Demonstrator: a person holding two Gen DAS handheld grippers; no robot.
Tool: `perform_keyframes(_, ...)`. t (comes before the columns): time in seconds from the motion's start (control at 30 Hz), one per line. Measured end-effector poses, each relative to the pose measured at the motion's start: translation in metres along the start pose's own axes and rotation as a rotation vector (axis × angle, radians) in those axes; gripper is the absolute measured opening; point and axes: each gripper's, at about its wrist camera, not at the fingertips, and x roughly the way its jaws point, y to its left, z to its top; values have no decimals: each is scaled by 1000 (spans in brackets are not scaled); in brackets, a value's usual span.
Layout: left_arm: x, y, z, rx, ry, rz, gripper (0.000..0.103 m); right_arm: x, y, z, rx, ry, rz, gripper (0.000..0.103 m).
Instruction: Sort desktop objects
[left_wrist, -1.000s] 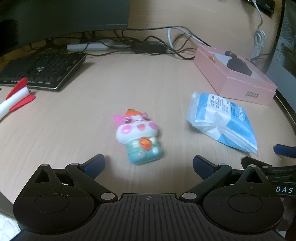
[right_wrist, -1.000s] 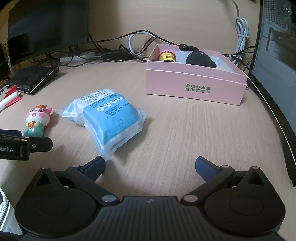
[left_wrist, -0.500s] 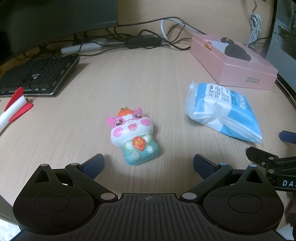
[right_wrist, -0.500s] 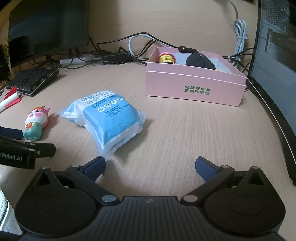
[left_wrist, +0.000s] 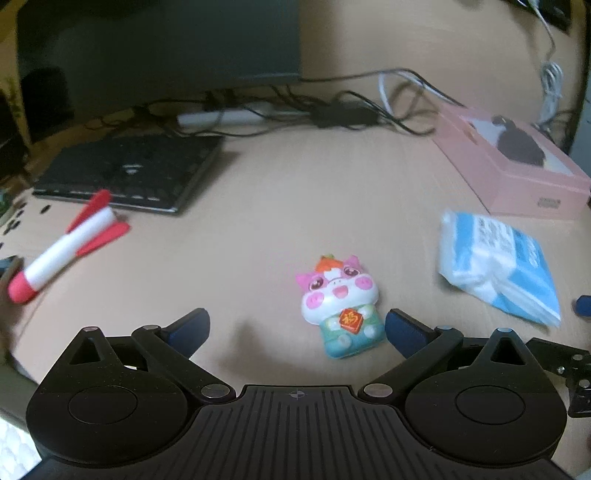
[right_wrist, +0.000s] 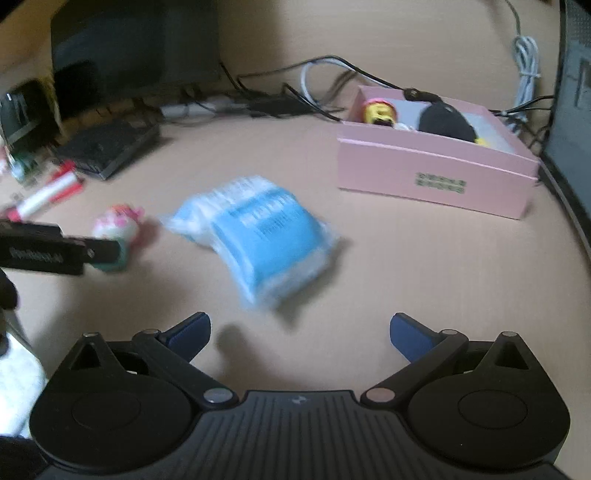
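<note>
A pink-and-teal cat toy lies on the wooden desk just ahead of my open, empty left gripper, near its right finger. A blue-and-white tissue pack lies to its right, and a red-and-white toy rocket to its left. My right gripper is open and empty, just behind the tissue pack. The pink box holds a yellow figure and a black object at the back right. The cat toy is partly hidden behind the left gripper in the right wrist view.
A black keyboard lies at the back left below a monitor. A power strip and tangled cables run along the desk's back. A dark computer case stands at the right edge.
Both grippers have swung left. In the left view the cat toy and tissue pack shifted right and the rocket came more into view. Both grippers stay open.
</note>
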Motion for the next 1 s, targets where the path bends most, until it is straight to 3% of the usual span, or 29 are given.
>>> perform_keyframes(0.2, -6, 30, 5, -82, -24, 49, 103, 20, 36, 16, -68, -17, 38, 103)
perform_keyframes(0.3, -8, 48, 4, -102, -24, 82, 103, 20, 59, 15, -128, -13, 129, 103)
perform_keyframes(0.37, -10, 59, 3, -125, -20, 94, 103, 9, 70, 15, -194, -49, 175, 103)
perform_keyframes(0.47, -13, 72, -1, -161, -21, 101, 103, -8, 72, 21, -244, -121, 159, 103)
perform_keyframes(0.57, -13, 78, -6, -187, -16, 92, 103, -7, 64, 37, -212, -126, 104, 103)
perform_keyframes(0.67, -12, 77, -12, -195, -4, 72, 103, 12, 52, 56, -97, -85, 30, 103)
perform_keyframes(0.77, -10, 75, -16, -192, 13, 48, 103, 35, 46, 70, 11, -42, 38, 103)
perform_keyframes(0.87, -9, 70, -18, -171, 25, 12, 103, 56, 55, 77, 18, -26, 20, 102)
perform_keyframes(0.93, -12, 65, -16, -148, 13, -31, 103, 69, 64, 78, -26, 4, -11, 86)
perform_keyframes(0.97, -13, 61, -14, -132, 5, -51, 103, 73, 67, 79, -47, 26, -16, 70)
perform_keyframes(1.0, -14, 57, -13, -112, -3, -70, 103, 76, 68, 79, -61, 45, -26, 63)
